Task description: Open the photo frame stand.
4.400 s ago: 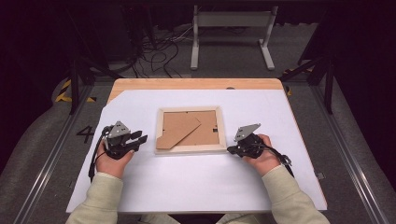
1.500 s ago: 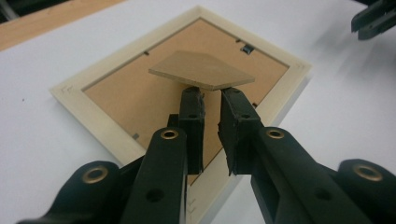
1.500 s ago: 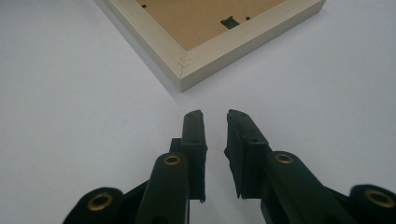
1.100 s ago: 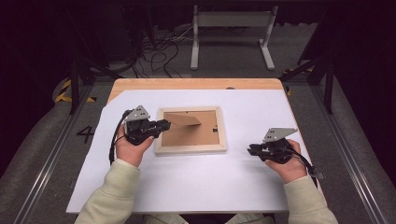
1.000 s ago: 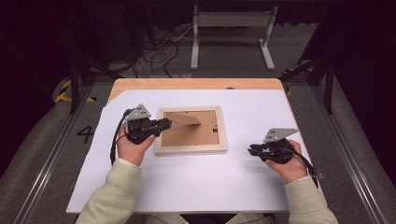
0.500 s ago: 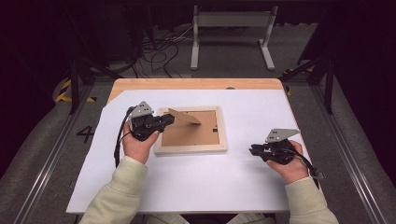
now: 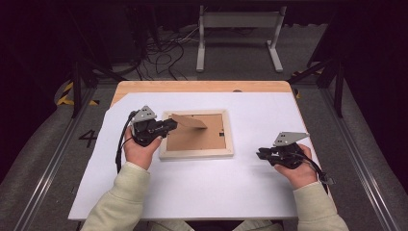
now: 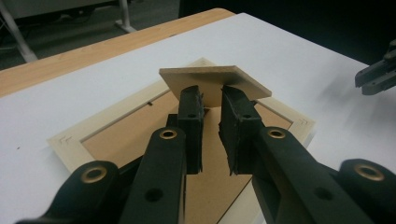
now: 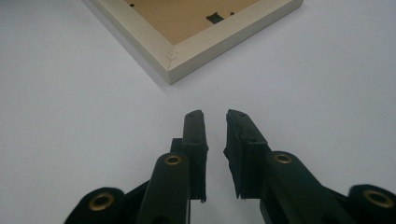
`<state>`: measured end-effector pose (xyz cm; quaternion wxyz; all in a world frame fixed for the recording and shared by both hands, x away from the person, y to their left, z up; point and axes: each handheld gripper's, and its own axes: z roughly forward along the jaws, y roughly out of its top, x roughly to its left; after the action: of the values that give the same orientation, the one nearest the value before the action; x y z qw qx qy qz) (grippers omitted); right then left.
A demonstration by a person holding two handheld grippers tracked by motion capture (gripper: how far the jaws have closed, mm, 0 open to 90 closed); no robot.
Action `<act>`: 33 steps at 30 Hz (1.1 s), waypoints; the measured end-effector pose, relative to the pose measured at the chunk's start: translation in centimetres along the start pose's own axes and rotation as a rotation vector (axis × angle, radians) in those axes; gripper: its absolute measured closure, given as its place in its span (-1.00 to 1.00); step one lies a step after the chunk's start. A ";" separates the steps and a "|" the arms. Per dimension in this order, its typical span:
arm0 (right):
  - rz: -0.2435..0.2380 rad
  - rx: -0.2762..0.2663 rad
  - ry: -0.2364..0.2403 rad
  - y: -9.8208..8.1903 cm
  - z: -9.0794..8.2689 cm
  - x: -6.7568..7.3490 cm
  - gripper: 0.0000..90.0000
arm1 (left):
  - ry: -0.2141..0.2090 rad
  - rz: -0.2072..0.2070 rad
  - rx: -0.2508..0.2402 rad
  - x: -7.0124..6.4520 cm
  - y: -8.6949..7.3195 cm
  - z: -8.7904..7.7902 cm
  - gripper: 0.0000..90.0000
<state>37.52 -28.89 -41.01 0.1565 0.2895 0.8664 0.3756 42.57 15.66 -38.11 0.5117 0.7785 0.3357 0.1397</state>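
A wooden picture frame (image 7: 197, 153) lies face down on the white sheet (image 7: 240, 192) covering the table, left of the middle. Its brown stand flap (image 7: 188, 120) is lifted off the backing. The left gripper (image 7: 169, 125) reaches in from the frame's left side; its jaws, a narrow gap apart after just opening slightly, sit at the flap's near edge (image 8: 212, 84), and whether the pads press it is hard to tell. The right gripper (image 7: 260, 154) rests well to the right, jaws nearly closed and empty above bare sheet (image 9: 70, 116); the frame's corner (image 9: 170, 58) is cut off there.
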 end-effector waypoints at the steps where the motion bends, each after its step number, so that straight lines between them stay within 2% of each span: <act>1: 0.000 0.000 0.000 0.0 0.0 0.0 0.73 | 0.000 0.000 0.000 0.0 0.0 0.0 0.73; 6: -0.003 -0.016 -0.006 0.3 0.0 -0.1 0.73 | 0.029 -0.052 0.005 1.0 -0.9 -1.2 0.69; 12: -0.015 -0.041 -0.016 0.8 0.0 -0.3 0.74 | 0.055 -0.117 -0.028 2.2 -1.9 -2.7 0.61; 13: -0.015 -0.041 -0.016 0.9 0.0 -0.3 0.74 | 0.060 -0.117 -0.037 2.3 -1.9 -2.9 0.59; 18: -0.024 -0.047 -0.014 1.3 0.3 -0.2 0.72 | 0.038 -0.177 -0.081 2.1 -1.8 -3.7 0.38; 24: -0.023 -0.050 -0.016 1.4 0.3 0.0 0.69 | -0.023 -0.294 -0.023 1.9 -1.5 -3.6 0.23; 29: -0.019 -0.049 -0.018 1.4 0.2 0.0 0.65 | -0.071 -0.361 0.037 1.6 -1.2 -3.2 0.20; 31: -0.020 -0.049 -0.020 1.3 0.2 0.0 0.65 | -0.068 -0.370 0.048 1.6 -1.2 -3.0 0.16; 33: -0.022 -0.049 -0.021 1.3 0.2 0.0 0.65 | -0.039 -0.384 0.088 1.7 -1.3 -2.5 0.13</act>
<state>38.12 -28.03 -40.14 0.1768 0.2801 0.8583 0.3919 41.95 18.83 -38.38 0.5007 0.7244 0.4738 0.0094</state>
